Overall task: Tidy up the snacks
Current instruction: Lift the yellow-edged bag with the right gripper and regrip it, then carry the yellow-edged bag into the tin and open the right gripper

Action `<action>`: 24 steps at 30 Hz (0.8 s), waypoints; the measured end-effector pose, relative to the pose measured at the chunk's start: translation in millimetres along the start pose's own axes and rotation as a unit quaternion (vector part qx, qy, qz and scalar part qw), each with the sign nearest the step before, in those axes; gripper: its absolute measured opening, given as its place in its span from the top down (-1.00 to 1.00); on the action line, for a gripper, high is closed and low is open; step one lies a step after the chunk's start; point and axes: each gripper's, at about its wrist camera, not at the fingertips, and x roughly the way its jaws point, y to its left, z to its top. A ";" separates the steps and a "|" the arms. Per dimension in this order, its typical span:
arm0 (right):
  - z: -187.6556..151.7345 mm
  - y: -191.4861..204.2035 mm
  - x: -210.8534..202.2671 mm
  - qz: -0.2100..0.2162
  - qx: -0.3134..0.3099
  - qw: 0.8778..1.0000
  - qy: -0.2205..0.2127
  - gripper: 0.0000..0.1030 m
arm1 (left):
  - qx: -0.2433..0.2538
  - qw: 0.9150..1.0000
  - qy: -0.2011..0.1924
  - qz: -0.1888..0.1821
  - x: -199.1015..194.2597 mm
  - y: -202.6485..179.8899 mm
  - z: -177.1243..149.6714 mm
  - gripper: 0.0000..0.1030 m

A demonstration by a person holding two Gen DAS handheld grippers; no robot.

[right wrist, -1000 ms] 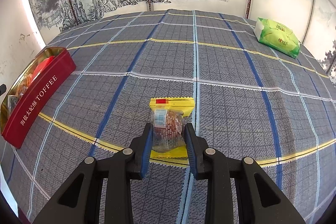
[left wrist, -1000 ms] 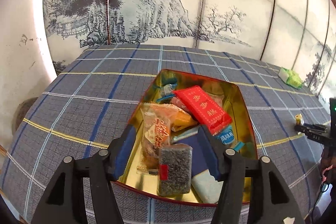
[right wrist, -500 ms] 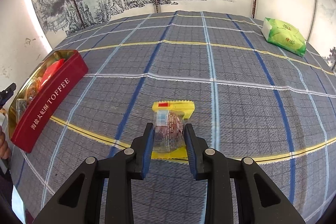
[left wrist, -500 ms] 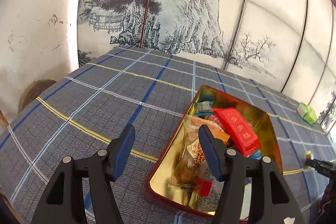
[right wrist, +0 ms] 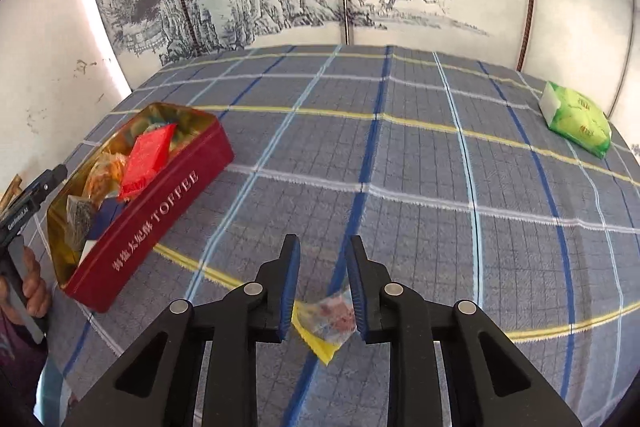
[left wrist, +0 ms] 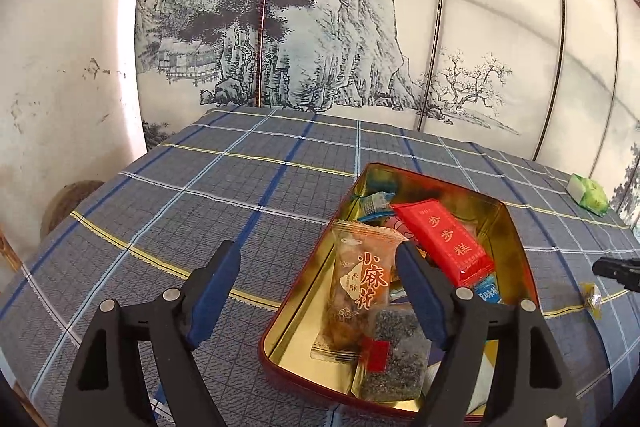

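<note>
Checked tablecloth under painted screens, right gripper clamped on a yellow-edged snack packet lifted off the cloth, left gripper opening with nothing held, over the red toffee tin of snacks, green packet far off.

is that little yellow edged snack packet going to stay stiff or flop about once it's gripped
Probably floppy: the snack packet hangs tilted and crumpled between the right gripper jaws. Likely light, since a pinch near one end carries it. Its film wrapper looks glossy, so it may slip.
</note>
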 end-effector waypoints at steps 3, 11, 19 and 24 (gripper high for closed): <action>-8.7 -10.7 0.4 -0.013 -0.001 1.000 0.019 0.34 | 0.003 1.000 0.002 0.004 0.6 -1.4 0.1 -0.53; -34.9 -32.5 2.4 -0.028 -0.007 0.999 0.041 -0.21 | 0.009 1.000 0.001 0.007 -0.3 -4.0 -0.5 -0.62; -38.1 -45.2 10.2 -0.032 -0.014 0.999 0.035 -0.11 | 0.007 1.000 0.004 0.008 0.9 -3.6 -0.6 -0.73; -33.0 -38.2 13.1 -0.025 -0.031 0.999 0.032 0.17 | 0.005 1.000 0.004 0.010 1.2 -2.9 -0.7 -0.75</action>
